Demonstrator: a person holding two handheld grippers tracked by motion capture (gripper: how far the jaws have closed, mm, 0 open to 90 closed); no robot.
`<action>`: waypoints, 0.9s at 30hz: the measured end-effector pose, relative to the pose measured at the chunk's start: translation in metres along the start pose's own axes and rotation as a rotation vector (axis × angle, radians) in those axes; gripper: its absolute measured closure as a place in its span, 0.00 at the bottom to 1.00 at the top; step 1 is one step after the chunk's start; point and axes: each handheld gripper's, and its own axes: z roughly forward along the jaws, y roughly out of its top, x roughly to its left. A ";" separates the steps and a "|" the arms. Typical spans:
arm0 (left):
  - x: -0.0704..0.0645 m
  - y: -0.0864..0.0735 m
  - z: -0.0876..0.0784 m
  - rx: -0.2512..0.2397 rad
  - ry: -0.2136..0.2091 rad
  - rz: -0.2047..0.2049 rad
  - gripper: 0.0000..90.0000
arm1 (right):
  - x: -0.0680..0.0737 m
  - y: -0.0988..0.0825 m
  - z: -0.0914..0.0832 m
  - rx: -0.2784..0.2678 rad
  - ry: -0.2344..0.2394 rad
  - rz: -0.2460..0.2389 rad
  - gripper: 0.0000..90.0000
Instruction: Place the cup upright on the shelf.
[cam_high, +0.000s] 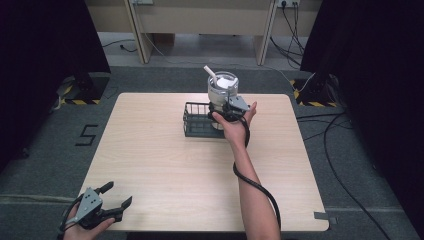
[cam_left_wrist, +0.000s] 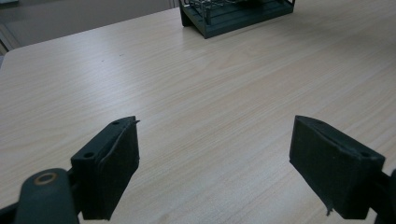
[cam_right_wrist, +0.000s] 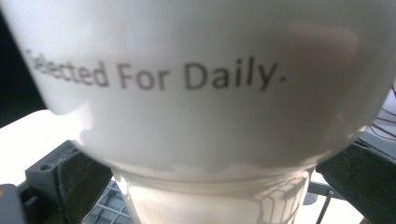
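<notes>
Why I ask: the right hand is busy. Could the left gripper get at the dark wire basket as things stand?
Probably yes: the left gripper is open, and bare table lies between it and the basket.

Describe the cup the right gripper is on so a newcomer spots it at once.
Start at the light wooden table and go to its far edge, where a dark wire basket sits. The cup is at the basket's right end, with the right gripper closed on its lower part. It is clear with white contents, a white straw, and the print "Selected For Daily."

Gaping left claw (cam_left_wrist: 215, 163) over table (cam_left_wrist: 210, 88), basket (cam_left_wrist: 233, 14) beyond
</notes>
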 end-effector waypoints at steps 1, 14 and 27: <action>0.000 0.000 0.000 0.001 -0.001 0.000 0.17 | 0.000 0.000 0.000 -0.002 -0.001 -0.004 0.00; -0.001 0.001 0.001 0.002 -0.003 0.006 0.17 | -0.002 -0.003 -0.012 0.000 0.003 -0.009 0.00; -0.004 0.002 0.001 0.002 -0.008 0.016 0.17 | -0.007 -0.004 -0.037 -0.010 0.008 -0.014 0.00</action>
